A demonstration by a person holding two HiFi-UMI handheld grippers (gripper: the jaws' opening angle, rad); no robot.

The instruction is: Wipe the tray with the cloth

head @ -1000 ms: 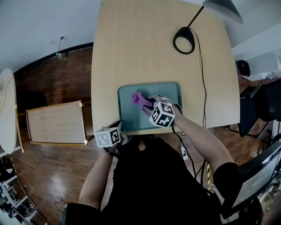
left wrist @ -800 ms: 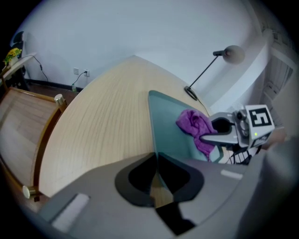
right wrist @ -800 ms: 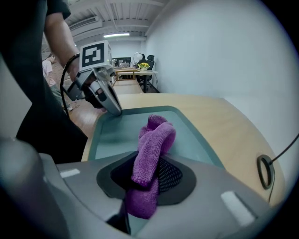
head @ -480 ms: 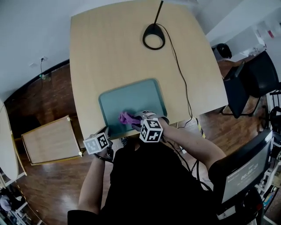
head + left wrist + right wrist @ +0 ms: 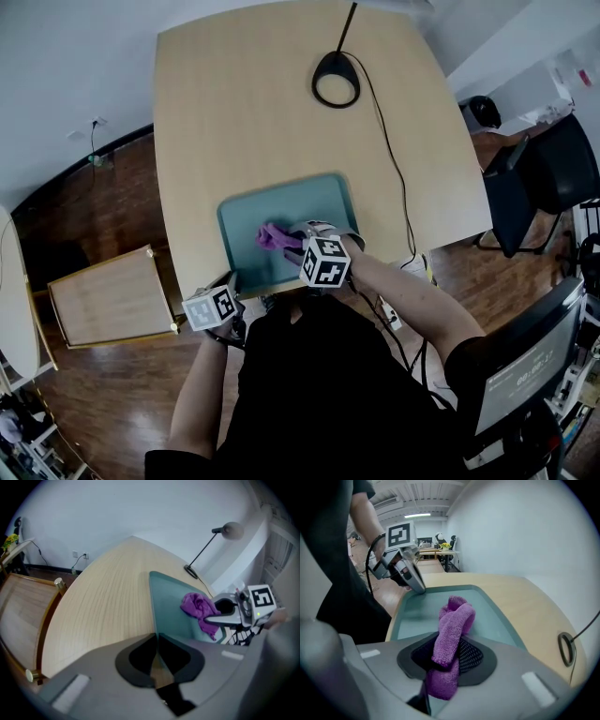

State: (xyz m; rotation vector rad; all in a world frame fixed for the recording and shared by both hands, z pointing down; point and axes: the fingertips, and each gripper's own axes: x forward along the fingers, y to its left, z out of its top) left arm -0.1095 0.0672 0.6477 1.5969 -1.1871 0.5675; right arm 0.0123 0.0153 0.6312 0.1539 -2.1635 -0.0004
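Pressing a bunched purple cloth point(image 5: 271, 236) onto the floor of the teal tray point(image 5: 300, 199), near the middle and a little towards the near edge. Clamped on that cloth with the right gripper point(image 5: 289, 246), a thick fold squeezed between the pads and the loose end flopped forward over the tray, likely so as to drag a broad wad across the surface instead of a thin edge. Judged mid-wipe, with much of the tray's far side probably yet to cover.

Steadying the tray with the left gripper point(image 5: 231, 284), jaws drawn nearly together on the rim at the near left corner, apparently to stop any sliding on the smooth wooden table point(image 5: 253, 103) under the strokes. Set right at the table's near edge, within easy reach of both arms.

Farther off, beyond the tray: a black lamp base point(image 5: 336, 86), with its cable trailing off the table's right side, well clear of the work. To the left, down on the dark floor: a low wooden side table point(image 5: 112, 295), apart from the job in hand.
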